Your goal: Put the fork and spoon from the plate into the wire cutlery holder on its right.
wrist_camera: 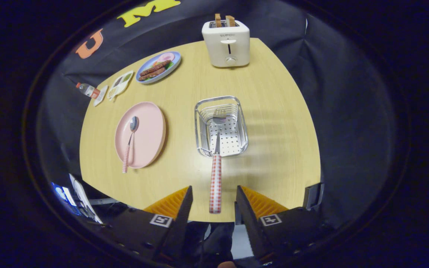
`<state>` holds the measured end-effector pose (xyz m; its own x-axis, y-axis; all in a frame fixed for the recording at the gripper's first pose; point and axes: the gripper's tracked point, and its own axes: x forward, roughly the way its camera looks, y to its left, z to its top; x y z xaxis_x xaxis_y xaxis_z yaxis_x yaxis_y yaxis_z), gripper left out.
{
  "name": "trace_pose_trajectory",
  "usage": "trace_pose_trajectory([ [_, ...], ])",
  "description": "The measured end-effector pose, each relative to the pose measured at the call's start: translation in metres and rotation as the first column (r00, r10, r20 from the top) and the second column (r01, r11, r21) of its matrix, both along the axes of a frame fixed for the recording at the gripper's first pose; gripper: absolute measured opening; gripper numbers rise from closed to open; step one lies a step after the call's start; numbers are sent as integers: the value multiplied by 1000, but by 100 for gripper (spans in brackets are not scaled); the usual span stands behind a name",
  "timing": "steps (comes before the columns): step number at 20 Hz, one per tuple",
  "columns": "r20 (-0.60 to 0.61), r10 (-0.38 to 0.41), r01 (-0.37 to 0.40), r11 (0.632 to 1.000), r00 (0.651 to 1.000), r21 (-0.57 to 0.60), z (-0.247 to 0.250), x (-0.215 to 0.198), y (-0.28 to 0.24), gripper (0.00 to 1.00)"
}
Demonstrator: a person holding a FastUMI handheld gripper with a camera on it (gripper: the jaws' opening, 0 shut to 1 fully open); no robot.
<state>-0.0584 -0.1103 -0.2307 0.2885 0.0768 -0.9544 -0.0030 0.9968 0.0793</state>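
Tongs (213, 197) wide, fork (216, 175) loose between, head inside wire holder (220, 126); "SUPOR" toaster (226, 42) beyond.

A staged booth is standing in for a kitchen: a wooden table (274, 111), a toaster (226, 42) far back, black cloth (348, 93) hanging all around as walls.

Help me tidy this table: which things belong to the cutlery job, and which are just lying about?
Job: fork, head in the wire cutlery holder; spoon on pink plate; open gripper.
Lying about: toaster, food plate, bottle.
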Motion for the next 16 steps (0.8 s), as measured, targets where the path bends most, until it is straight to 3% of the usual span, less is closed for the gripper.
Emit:
trace_pose_trajectory([
  [3, -53, -17, 18, 1000, 998, 18, 6, -7, -1, 12],
  [6, -55, 17, -19, 999, 998, -37, 22, -7, -9, 12],
  [16, -97, -1, -2, 999, 995, -34, 35, 12, -9, 12],
])
